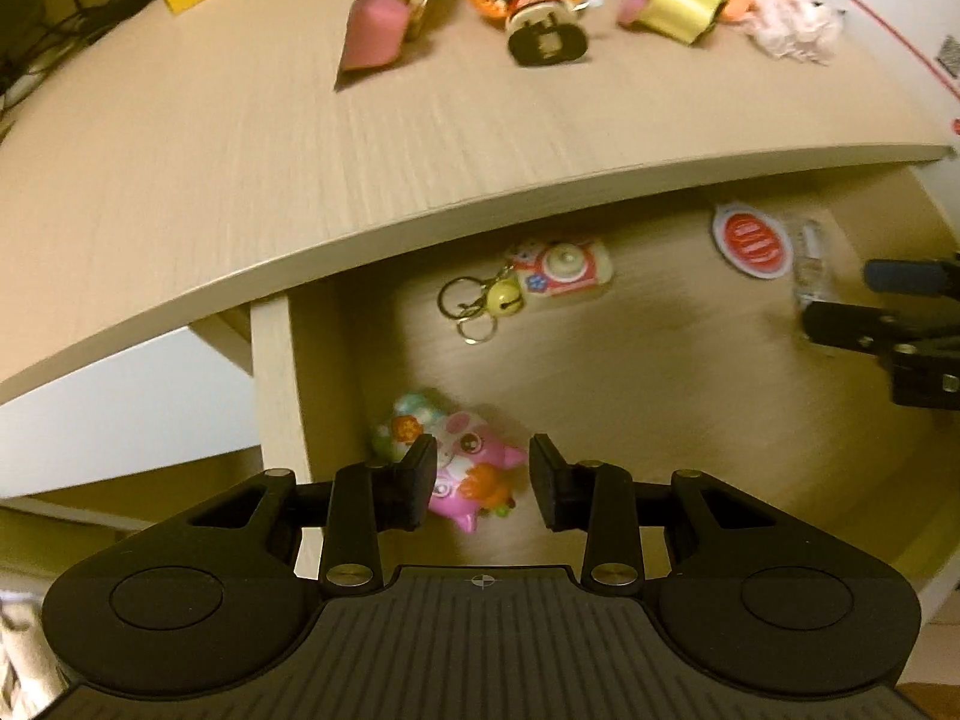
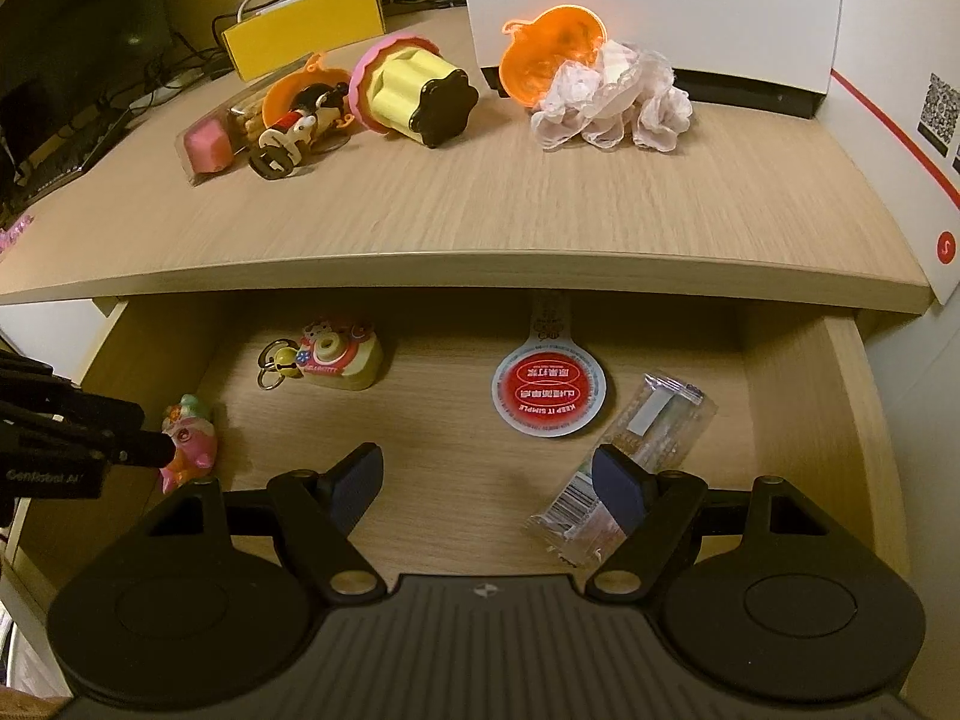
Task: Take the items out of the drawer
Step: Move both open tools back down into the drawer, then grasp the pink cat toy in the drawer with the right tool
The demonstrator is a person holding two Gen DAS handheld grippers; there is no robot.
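Note:
The open wooden drawer (image 2: pixel 798 396) holds a pink pig toy (image 1: pixel 465 471) at its left, a toy-camera keychain (image 2: pixel 336 357) with a yellow bell at the back, a round red-and-white sachet (image 2: pixel 549 393) in the middle and a clear snack packet (image 2: pixel 642 450) at the right. My left gripper (image 1: pixel 483 483) hangs open just above the pig toy, its fingers on either side of it. My right gripper (image 2: pixel 492 486) is open over the drawer floor, its right finger over the snack packet. In the left wrist view the right gripper (image 1: pixel 840 306) shows at the right edge.
On the desk top (image 2: pixel 480 204) above the drawer lie a pink-capped snack pack (image 2: pixel 210 138), a figurine in an orange shell (image 2: pixel 297 114), a yellow cupcake toy (image 2: pixel 414 90), an orange shell half with crumpled plastic (image 2: pixel 606 96), a yellow box (image 2: pixel 306 24) and a white carton (image 2: pixel 648 6).

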